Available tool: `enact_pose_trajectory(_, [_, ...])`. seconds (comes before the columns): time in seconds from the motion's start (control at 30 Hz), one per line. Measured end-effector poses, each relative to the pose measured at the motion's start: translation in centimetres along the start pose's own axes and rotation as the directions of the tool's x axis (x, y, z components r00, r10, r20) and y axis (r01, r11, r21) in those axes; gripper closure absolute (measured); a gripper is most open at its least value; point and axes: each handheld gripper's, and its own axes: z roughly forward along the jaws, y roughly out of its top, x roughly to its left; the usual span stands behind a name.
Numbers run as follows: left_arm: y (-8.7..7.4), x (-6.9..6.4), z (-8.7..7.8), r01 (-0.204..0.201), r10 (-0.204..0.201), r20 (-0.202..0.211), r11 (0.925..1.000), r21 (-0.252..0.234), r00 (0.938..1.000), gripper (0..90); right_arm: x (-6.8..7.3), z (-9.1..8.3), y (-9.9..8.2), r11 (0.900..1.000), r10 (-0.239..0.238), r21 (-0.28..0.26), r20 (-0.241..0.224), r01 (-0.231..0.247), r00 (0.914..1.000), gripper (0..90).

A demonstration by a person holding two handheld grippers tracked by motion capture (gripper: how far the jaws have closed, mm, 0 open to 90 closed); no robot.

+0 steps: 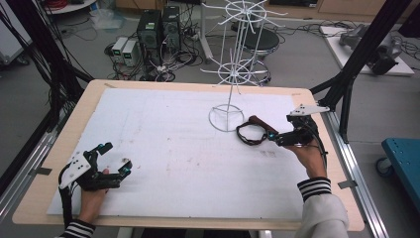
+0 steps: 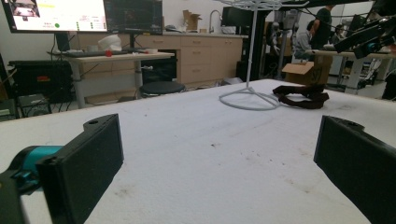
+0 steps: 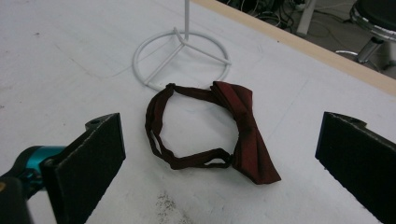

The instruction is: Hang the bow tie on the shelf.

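A dark red bow tie (image 1: 253, 132) with its strap looped lies flat on the white mat, just right of the ring base of a white wire stand (image 1: 226, 119). My right gripper (image 1: 277, 135) is open and points left at the tie from close by, touching nothing. In the right gripper view the bow tie (image 3: 245, 130) lies between and beyond the wide-apart jaws of the gripper (image 3: 219, 158), with the stand's base (image 3: 201, 50) behind it. My left gripper (image 1: 118, 156) rests open at the near left with nothing in it. Its own view shows the open gripper (image 2: 219, 158) over bare mat, with the tie (image 2: 303, 95) and stand (image 2: 250, 100) far off.
The white mat (image 1: 173, 158) covers most of the wooden table (image 1: 89, 99). The stand's wire arms (image 1: 237, 69) spread above the table's far edge. Black frame posts (image 1: 356, 54) rise at the right and left. Computers (image 1: 158, 29) and a stool (image 1: 262, 39) sit on the floor behind.
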Motion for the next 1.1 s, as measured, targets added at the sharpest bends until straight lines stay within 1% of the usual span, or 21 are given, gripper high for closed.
enact_pose_trajectory(0.07, [0.0,0.0,0.0,0.0,0.0,0.001,1.0,0.0,1.0,1.8,-0.1,0.2,0.1,0.9999,-0.004,0.01,-0.002,0.004,1.0,0.7])
enact_pose_trajectory(0.1, [0.0,0.0,0.0,0.0,0.0,0.001,1.0,0.0,1.0,1.8,-0.2,0.6,0.5,0.9997,-0.004,0.025,-0.018,0.005,0.9998,0.7])
enact_pose_trajectory(0.13, [0.0,0.0,0.0,0.002,-0.002,0.0,1.0,0.0,1.0,1.8,-0.2,0.6,0.5,0.9997,-0.004,0.025,-0.018,0.005,0.9998,0.7])
enact_pose_trajectory(0.2, [0.0,0.0,0.0,0.003,-0.003,0.001,1.0,0.0,1.0,1.8,-0.3,1.3,1.0,0.9985,-0.018,0.051,-0.023,0.019,0.9996,0.7])
enact_pose_trajectory(0.23, [0.0,0.0,0.0,0.002,-0.002,0.0,1.0,0.0,1.0,1.8,-0.3,1.3,1.0,0.9985,-0.018,0.051,-0.023,0.019,0.9996,0.7])
enact_pose_trajectory(0.27, [0.0,0.0,0.0,0.002,-0.002,0.0,1.0,0.0,1.0,1.8,-0.3,1.6,1.2,0.9976,-0.031,0.061,-0.023,0.033,0.9993,0.7])
enact_pose_trajectory(0.33, [0.0,0.0,0.0,0.003,-0.003,0.001,1.0,0.0,1.0,1.8,-0.4,2.2,1.5,0.9954,-0.041,0.086,-0.017,0.042,0.999,0.7])
enact_pose_trajectory(0.4, [0.0,0.0,0.0,0.003,-0.003,0.001,1.0,0.0,1.0,1.8,-0.4,3.0,2.1,0.9916,-0.065,0.112,-0.008,0.065,0.9979,0.8])
enact_pose_trajectory(0.43, [0.0,0.0,0.0,0.004,-0.004,0.001,1.0,-0.001,1.0,1.8,-0.4,3.0,2.1,0.9916,-0.065,0.112,-0.008,0.065,0.9979,0.8])
enact_pose_trajectory(0.47, [0.0,0.0,0.0,0.005,-0.005,-0.001,1.0,0.0,1.0,1.8,-0.6,3.5,2.3,0.9902,-0.063,0.124,-0.011,0.064,0.9979,1.2])
enact_pose_trajectory(0.5, [0.0,0.0,0.0,0.005,-0.005,0.001,1.0,-0.001,1.0,1.8,-0.7,3.8,2.4,0.9874,-0.075,0.139,-0.006,0.075,0.9971,1.2])
enact_pose_trajectory(0.53, [0.0,0.0,0.0,0.005,-0.005,0.001,1.0,-0.001,1.0,1.8,-0.7,3.8,2.4,0.9874,-0.075,0.139,-0.006,0.075,0.9971,1.2])
enact_pose_trajectory(0.57, [0.0,0.0,0.0,0.005,-0.005,0.0,1.0,0.001,1.0,1.8,-0.9,4.4,2.6,0.983,-0.081,0.165,-0.002,0.08,0.9967,1.3])
enact_pose_trajectory(0.6, [0.0,0.1,0.0,0.003,-0.003,0.001,1.0,0.0,1.0,1.8,-1.0,4.7,2.7,0.9804,-0.081,0.18,-0.003,0.08,0.9967,1.3])
enact_pose_trajectory(0.63, [0.0,0.1,0.0,0.002,-0.002,0.0,1.0,-0.001,1.0,1.8,-1.0,4.7,2.7,0.9804,-0.081,0.18,-0.003,0.08,0.9967,1.3])
enact_pose_trajectory(0.67, [0.0,0.1,0.0,0.003,-0.003,0.0,1.0,0.0,1.0,1.8,-1.2,5.1,3.0,0.9788,-0.082,0.189,0.002,0.08,0.9966,1.5])
enact_pose_trajectory(0.7, [0.0,0.1,0.0,0.003,-0.003,0.0,1.0,0.0,1.0,1.8,-1.3,5.3,3.0,0.9821,-0.077,0.173,0.002,0.075,0.9971,4.3])
enact_pose_trajectory(0.73, [0.0,0.1,0.0,0.004,-0.004,0.001,1.0,0.0,1.0,1.8,-1.4,5.4,3.0,0.9832,-0.065,0.171,-0.002,0.065,0.9979,5.3])
enact_pose_trajectory(0.83, [0.0,0.1,0.0,0.004,-0.004,0.001,1.0,0.0,1.0,1.8,-1.9,6.2,2.7,0.9789,-0.06,0.196,0.004,0.058,0.9982,5.3])
enact_pose_trajectory(1.07, [0.0,0.1,0.0,0.007,-0.007,0.0,1.0,0.002,1.0,1.8,-2.5,7.3,2.3,0.9762,-0.041,0.214,0.019,0.036,0.999,5.4])
enact_pose_trajectory(1.1, [0.0,0.1,0.0,0.007,-0.007,0.0,1.0,0.001,1.0,1.8,-2.8,7.7,2.0,0.9741,-0.035,0.224,0.025,0.029,0.999,5.4])
